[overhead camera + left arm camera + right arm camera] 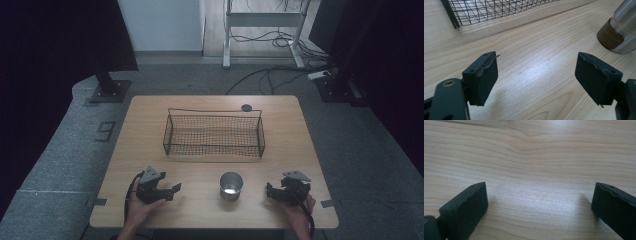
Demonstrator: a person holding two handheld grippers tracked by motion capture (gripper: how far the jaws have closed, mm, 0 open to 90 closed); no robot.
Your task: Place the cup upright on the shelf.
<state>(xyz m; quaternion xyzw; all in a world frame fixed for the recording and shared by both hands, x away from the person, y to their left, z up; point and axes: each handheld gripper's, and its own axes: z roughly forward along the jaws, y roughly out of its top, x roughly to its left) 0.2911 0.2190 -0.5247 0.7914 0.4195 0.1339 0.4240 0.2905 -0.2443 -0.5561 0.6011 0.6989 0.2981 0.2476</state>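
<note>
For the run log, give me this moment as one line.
left gripper: open, empty | right gripper: open, empty | cup: upright between them | basket: empty

The high view looks forward and down over the whole wooden table (150,135). Both gripper views skim that tabletop closely; the left gripper view shares the wire basket (499,10) and metal cup (621,30).
</note>
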